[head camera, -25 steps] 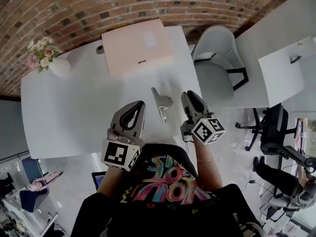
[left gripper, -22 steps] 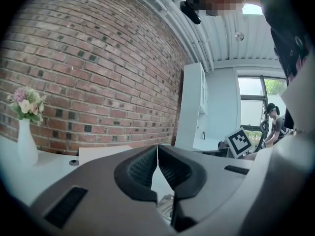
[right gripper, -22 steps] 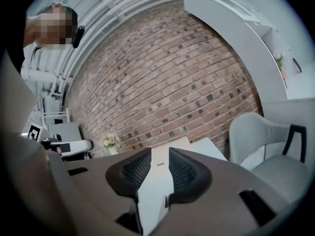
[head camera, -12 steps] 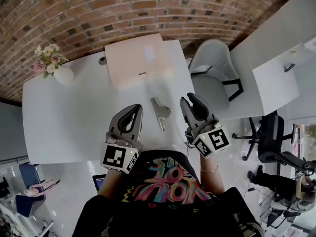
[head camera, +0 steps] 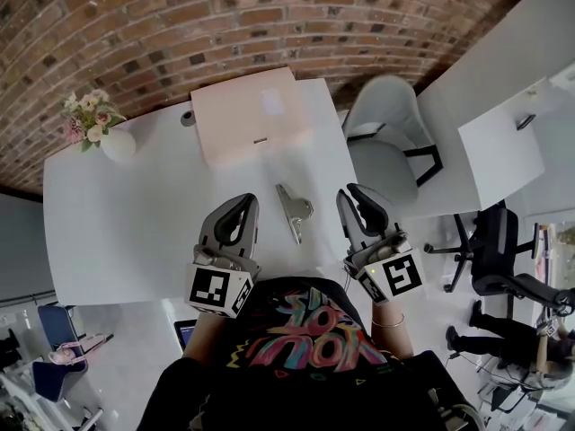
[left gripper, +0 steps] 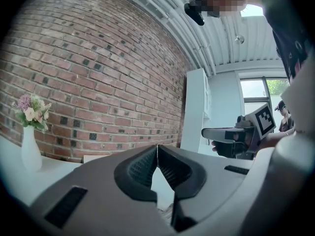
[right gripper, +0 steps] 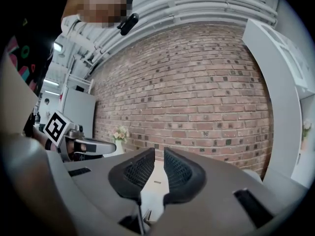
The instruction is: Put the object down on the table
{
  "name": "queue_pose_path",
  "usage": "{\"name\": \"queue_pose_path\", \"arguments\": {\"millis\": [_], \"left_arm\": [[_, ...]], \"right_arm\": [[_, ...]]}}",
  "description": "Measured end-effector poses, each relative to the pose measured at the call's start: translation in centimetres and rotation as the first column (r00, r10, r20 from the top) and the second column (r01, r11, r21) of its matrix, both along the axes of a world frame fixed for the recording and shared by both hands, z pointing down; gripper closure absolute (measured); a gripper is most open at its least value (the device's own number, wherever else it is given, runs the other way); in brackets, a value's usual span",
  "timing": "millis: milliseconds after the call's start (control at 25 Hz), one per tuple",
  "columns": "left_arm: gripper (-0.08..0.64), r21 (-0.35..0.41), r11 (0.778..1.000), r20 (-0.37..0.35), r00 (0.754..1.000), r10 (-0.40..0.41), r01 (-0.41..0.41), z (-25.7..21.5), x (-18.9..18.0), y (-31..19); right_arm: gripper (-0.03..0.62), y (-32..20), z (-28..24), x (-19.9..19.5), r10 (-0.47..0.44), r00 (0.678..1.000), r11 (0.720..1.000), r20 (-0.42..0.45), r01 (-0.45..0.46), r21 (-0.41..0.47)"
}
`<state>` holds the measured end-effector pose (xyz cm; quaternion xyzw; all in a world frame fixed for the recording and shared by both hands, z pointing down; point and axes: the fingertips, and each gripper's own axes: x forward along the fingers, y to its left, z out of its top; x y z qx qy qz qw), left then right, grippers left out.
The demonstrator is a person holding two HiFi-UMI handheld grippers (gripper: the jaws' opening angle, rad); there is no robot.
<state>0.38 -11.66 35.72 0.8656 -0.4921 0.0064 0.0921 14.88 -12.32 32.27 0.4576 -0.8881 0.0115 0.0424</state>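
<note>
A silver metal clip [head camera: 293, 208] lies flat on the white table [head camera: 135, 214], between my two grippers and touched by neither. My left gripper [head camera: 239, 205] hovers just left of the clip. Its jaws meet at the tips [left gripper: 157, 149] and hold nothing. On the clip's right, my right gripper [head camera: 359, 196] is held level above the table's near edge. Its jaws have just been closing, a narrow gap still shows between the pads [right gripper: 159, 154], and nothing is in it.
A flat pink box [head camera: 253, 115] lies at the back of the table against the brick wall. A white vase of flowers [head camera: 101, 133] stands at the back left corner. A grey chair [head camera: 388, 119] stands off the table's right side, with another white desk [head camera: 503, 106] beyond it.
My right gripper has drawn back from the clip toward the person and rolled, and its jaws stand closer together. The left gripper has hardly moved. The clip lies where it was.
</note>
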Motion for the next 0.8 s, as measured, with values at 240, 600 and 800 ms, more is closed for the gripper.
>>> {"name": "queue_pose_path", "arguments": {"millis": [240,600,800], "left_arm": [[0.534,-0.002,1.000,0.006,1.000,0.008,-0.008,0.1,0.2,-0.2],[0.534,-0.003,1.000,0.016,1.000,0.012,-0.011,0.1,-0.1,-0.4],[0.534,0.001,1.000,0.020,1.000,0.010,-0.010,0.0,-0.5,-0.5]], "right_arm": [[0.574,0.2,-0.5,0.3,0.027,0.999,1.000,0.021,-0.027,0.002],[0.575,0.3,-0.2,-0.1,0.034,0.997,0.999,0.065,-0.034,-0.012],[0.575,0.1,-0.1,-0.3,0.044,0.996,0.999,0.074,-0.043,-0.012]]}}
